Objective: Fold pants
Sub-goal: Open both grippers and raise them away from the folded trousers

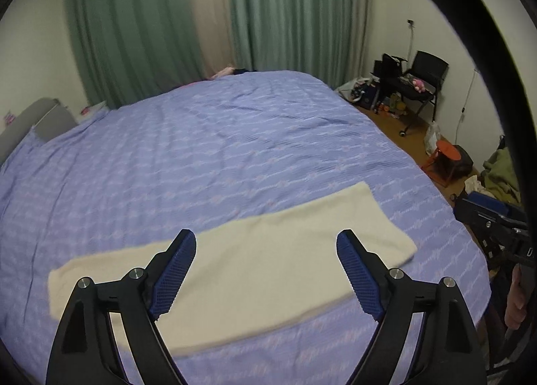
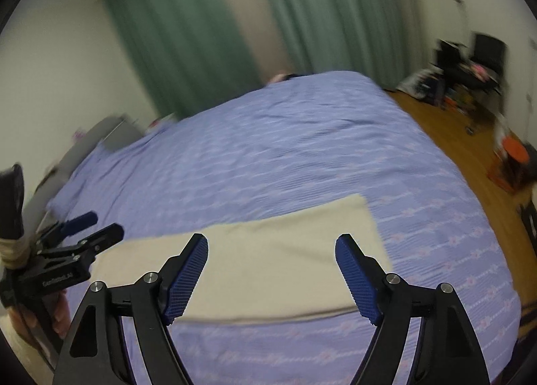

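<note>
Bedroom walls, green pleated curtains [image 1: 134, 33] and a wooden floor [image 2: 453, 136] frame the work area. Most of both views is filled by a wide bed under a lilac patterned cover [image 1: 218, 136], on which the cream, soft-knit pants [image 1: 255, 264] are laid as a long, flat band near the front edge, apparently doubled lengthwise already. A black chair [image 1: 428, 78] and an orange stool [image 1: 443, 158] are noted well apart on the floor.

Both tools are held above the cloth. The left gripper [image 1: 266, 267] is seen with jaws spread wide and nothing between the pads; the right gripper [image 2: 272, 271] likewise stands apart and empty.

For the crosswise fold judged to remain, one short end should be pinched at both corners, lifted evenly and laid on the other end, edges matched. Uneven lifting would likely skew the band.
</note>
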Action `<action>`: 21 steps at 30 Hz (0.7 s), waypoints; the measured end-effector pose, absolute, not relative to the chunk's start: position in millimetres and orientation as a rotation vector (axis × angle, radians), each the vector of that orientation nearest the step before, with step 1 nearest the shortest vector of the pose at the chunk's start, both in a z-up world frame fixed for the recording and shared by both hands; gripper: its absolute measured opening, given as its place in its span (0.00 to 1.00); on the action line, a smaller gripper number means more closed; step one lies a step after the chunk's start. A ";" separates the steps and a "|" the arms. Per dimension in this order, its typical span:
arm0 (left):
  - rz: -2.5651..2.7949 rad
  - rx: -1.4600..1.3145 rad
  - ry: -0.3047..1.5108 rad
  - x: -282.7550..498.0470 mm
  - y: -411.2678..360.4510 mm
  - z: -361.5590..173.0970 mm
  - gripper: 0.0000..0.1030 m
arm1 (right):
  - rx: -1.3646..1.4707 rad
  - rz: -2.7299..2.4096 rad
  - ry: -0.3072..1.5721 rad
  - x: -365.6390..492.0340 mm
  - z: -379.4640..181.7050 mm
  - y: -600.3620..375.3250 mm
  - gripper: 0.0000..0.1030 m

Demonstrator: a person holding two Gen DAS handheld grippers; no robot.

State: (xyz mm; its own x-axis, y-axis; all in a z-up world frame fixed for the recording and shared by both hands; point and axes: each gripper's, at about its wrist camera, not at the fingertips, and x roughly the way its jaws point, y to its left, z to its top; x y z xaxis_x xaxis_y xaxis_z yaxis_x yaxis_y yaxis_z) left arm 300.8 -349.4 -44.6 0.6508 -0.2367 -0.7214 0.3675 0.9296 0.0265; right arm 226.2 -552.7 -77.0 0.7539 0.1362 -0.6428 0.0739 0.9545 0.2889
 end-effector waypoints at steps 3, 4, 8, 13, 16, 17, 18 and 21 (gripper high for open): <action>-0.303 0.151 0.787 274.4 -307.9 -36.2 0.85 | 0.261 0.106 0.722 210.4 -64.1 -508.7 0.77; -0.284 0.142 0.780 266.3 -293.9 -33.8 0.86 | 0.258 0.126 0.729 207.2 -61.5 -496.3 0.77; -0.219 0.088 0.776 241.9 -226.7 -29.3 0.87 | 0.265 0.216 0.742 192.2 -54.7 -430.2 0.77; -0.181 0.072 0.757 216.0 -131.6 -32.4 0.89 | 0.248 0.286 0.783 179.4 -60.5 -332.0 0.77; -0.190 0.107 0.773 210.3 -73.8 -38.4 0.90 | 0.238 0.252 0.822 175.4 -70.5 -271.0 0.77; -0.196 0.116 0.779 210.0 -49.7 -41.5 0.90 | 0.262 0.243 0.838 176.6 -75.0 -251.6 0.77; -0.192 0.124 0.781 210.1 -34.6 -43.6 0.90 | 0.282 0.243 0.839 176.6 -78.1 -237.1 0.77; -0.164 0.123 0.810 209.7 26.2 -53.7 0.90 | 0.315 0.225 0.861 180.9 -93.8 -188.4 0.77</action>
State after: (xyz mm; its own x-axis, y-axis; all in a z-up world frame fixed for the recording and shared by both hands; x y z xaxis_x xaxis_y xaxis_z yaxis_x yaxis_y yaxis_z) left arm 209.7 26.2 -53.7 0.6779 -0.0986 -0.7285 0.1925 0.9802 0.0464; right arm 180.9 -188.4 -93.8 0.6325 0.3191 -0.7058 -0.0677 0.9305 0.3600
